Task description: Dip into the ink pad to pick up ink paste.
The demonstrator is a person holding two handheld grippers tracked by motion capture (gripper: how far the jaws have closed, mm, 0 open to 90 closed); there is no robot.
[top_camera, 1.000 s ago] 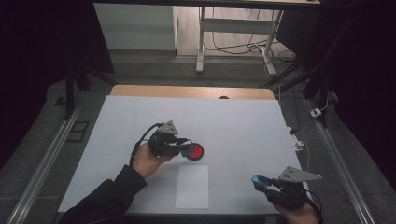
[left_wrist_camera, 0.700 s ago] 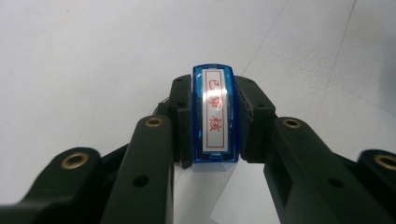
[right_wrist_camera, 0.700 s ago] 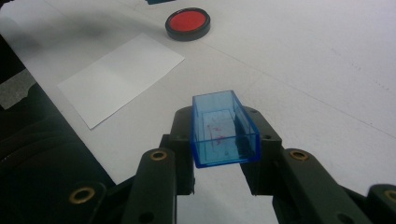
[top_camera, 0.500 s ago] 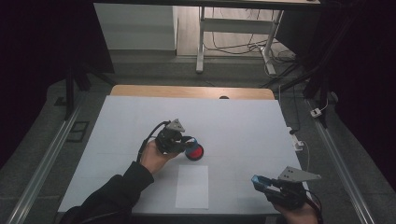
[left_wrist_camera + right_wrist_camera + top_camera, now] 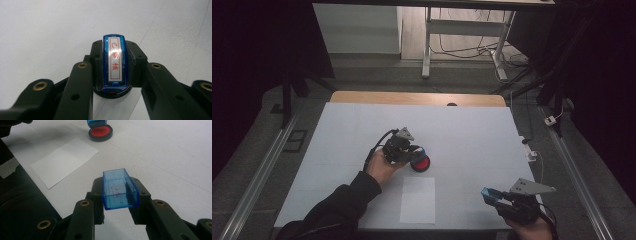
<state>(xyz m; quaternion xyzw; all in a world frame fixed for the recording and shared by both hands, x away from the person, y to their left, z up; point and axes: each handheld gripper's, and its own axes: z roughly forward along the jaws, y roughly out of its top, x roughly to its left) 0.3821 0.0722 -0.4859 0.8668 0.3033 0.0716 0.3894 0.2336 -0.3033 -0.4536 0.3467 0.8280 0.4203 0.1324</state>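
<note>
Stamp is pinched in left gripper, pressed onto red ink pad mid-table. Blue cap is clamped in right gripper near table edge. A tilted stamp would be inked unevenly; paper could be smudged.

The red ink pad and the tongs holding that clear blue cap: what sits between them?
A white sheet of paper lies between the ink pad and right tongs, seen in the high view.
</note>
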